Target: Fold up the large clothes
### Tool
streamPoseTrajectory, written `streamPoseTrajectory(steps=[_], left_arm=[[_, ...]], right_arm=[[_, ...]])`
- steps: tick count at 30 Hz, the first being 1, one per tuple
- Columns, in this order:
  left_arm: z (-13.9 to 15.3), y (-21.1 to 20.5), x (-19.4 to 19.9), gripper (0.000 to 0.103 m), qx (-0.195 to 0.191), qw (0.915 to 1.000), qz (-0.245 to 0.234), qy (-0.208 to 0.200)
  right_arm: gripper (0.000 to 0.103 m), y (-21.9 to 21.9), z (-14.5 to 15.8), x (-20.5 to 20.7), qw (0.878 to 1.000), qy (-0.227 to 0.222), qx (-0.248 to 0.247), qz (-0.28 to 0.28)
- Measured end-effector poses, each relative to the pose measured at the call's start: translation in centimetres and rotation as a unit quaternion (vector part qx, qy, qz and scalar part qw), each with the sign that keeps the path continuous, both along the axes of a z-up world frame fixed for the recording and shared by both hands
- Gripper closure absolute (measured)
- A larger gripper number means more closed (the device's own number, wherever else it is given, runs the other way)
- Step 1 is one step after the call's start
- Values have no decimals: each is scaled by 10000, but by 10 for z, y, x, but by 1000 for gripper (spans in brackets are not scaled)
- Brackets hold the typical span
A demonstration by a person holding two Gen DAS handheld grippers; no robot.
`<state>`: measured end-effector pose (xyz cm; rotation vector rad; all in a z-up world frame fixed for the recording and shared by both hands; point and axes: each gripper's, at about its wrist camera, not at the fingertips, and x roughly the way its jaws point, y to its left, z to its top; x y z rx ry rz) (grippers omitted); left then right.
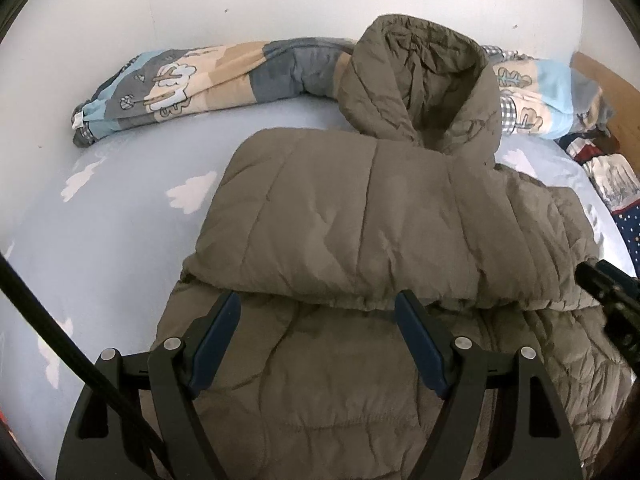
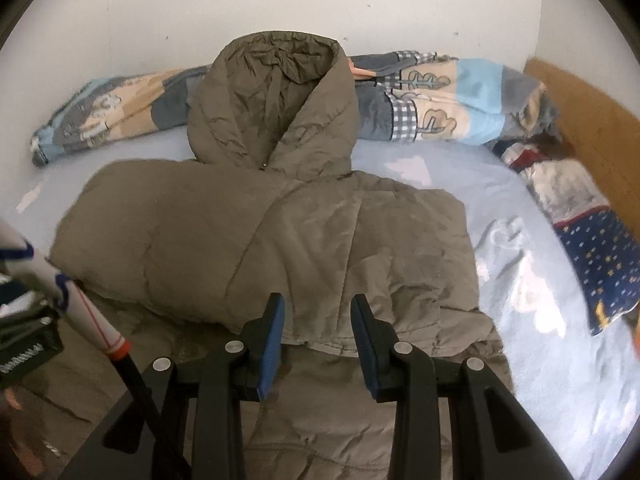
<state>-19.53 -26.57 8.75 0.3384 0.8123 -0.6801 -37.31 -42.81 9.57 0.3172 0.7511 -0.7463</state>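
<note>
An olive quilted hooded jacket (image 1: 360, 220) lies on the bed with its sleeves folded in over the body. Its hood (image 1: 424, 84) points toward the wall. My left gripper (image 1: 318, 306) hovers over the near edge of the folded left sleeve, jaws wide open, with only flat fabric below them. In the right wrist view the same jacket (image 2: 280, 232) fills the middle. My right gripper (image 2: 319, 308) hangs just above the cuff edge of the folded right sleeve, jaws partly open, pads pressing nothing.
The bed sheet (image 2: 520, 264) is light blue with white clouds. A rolled patterned quilt (image 1: 208, 76) lies along the white wall. A navy dotted blanket (image 2: 596, 260) and a wooden headboard (image 2: 592, 120) are at the right. A black cable (image 1: 60, 340) crosses the left.
</note>
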Motion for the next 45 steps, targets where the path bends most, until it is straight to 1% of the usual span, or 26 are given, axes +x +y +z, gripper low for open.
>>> streamPoseTrajectory(steps=[3, 6, 11, 13, 17, 18, 20, 21, 24, 25, 26, 29, 31, 35, 39, 43, 44, 45], left_arm=[[2, -1, 2, 24, -40, 10000, 29, 15], [3, 0, 4, 24, -68, 10000, 51, 29], [4, 3, 6, 24, -90, 9999, 82, 91], [5, 5, 9, 24, -129, 9997, 116, 143], [7, 8, 13, 24, -206, 9995, 177, 174], [7, 9, 14, 24, -207, 9995, 189, 169], [5, 9, 17, 24, -193, 9994, 200, 188], [4, 9, 18, 24, -182, 9994, 203, 198], [1, 10, 19, 24, -127, 9996, 175, 200], [1, 9, 20, 24, -110, 9996, 171, 196], [1, 10, 20, 24, -97, 9996, 164, 188], [0, 11, 22, 24, -62, 9998, 105, 167], [-3, 13, 23, 24, 2, 9999, 80, 123], [-7, 12, 27, 24, 23, 9996, 52, 271], [-7, 11, 29, 24, -51, 9994, 9, 343], [-13, 8, 32, 24, -97, 9987, -21, 494], [-15, 7, 32, 24, -80, 9986, -37, 521], [-16, 6, 32, 24, -67, 9986, -49, 528]], right_arm=[[66, -6, 14, -9, 9995, -280, 112, -26], [66, -11, 27, -18, 9989, -433, 192, -22], [66, -23, 53, -32, 9949, -758, 609, 256], [66, -34, 69, -32, 9927, -881, 760, 309], [66, -59, 112, -17, 9925, -951, 661, 387], [65, -69, 127, -7, 9922, -962, 653, 448], [65, -84, 145, 6, 9925, -984, 569, 442], [65, -96, 155, 20, 9928, -964, 537, 457], [63, -128, 170, 54, 9941, -893, 437, 427], [59, -138, 172, 66, 9944, -840, 433, 467], [56, -149, 172, 77, 9948, -779, 443, 492], [55, -183, 167, 111, 9954, -770, 417, 379], [55, -201, 159, 133, 9954, -680, 539, 402], [55, -239, 140, 177, 9984, -293, 400, 281], [55, -270, 114, 205, 9985, -202, 503, 43], [55, -286, 91, 226, 9993, 16, 288, -226], [76, -286, 86, 229, 9994, 28, 202, -279], [98, -286, 81, 231, 9993, 147, 156, -307]])
